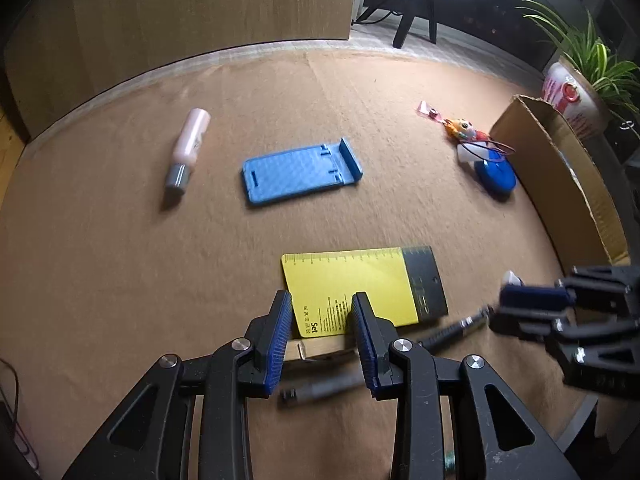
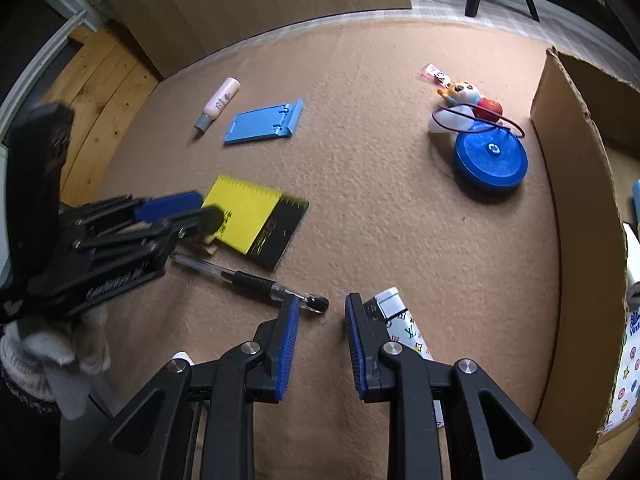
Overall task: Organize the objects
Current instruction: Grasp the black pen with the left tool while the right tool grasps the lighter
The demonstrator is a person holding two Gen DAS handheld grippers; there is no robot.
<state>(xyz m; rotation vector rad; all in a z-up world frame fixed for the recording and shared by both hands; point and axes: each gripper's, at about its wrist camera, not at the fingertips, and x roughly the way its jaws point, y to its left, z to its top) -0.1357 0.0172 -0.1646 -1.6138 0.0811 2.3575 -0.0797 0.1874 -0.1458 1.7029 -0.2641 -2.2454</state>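
My left gripper (image 1: 320,304) is open, its jaws over the near edge of a yellow-and-black card (image 1: 360,284) and a wooden clothespin (image 1: 316,350). It also shows in the right wrist view (image 2: 188,210). My right gripper (image 2: 322,308) is open and empty, just above the mat between a black pen (image 2: 244,278) and a white patterned tube (image 2: 404,328). It also shows in the left wrist view (image 1: 520,300). Farther off lie a blue phone stand (image 1: 300,172), a pink bottle (image 1: 188,148), a blue round disc (image 2: 490,160) and a small toy keychain (image 2: 464,96).
A cardboard box (image 2: 576,216) stands open along the right edge of the brown mat (image 2: 400,220), with patterned items inside. A wooden panel (image 1: 180,12) stands behind the mat. A potted plant (image 1: 592,60) is at the far right.
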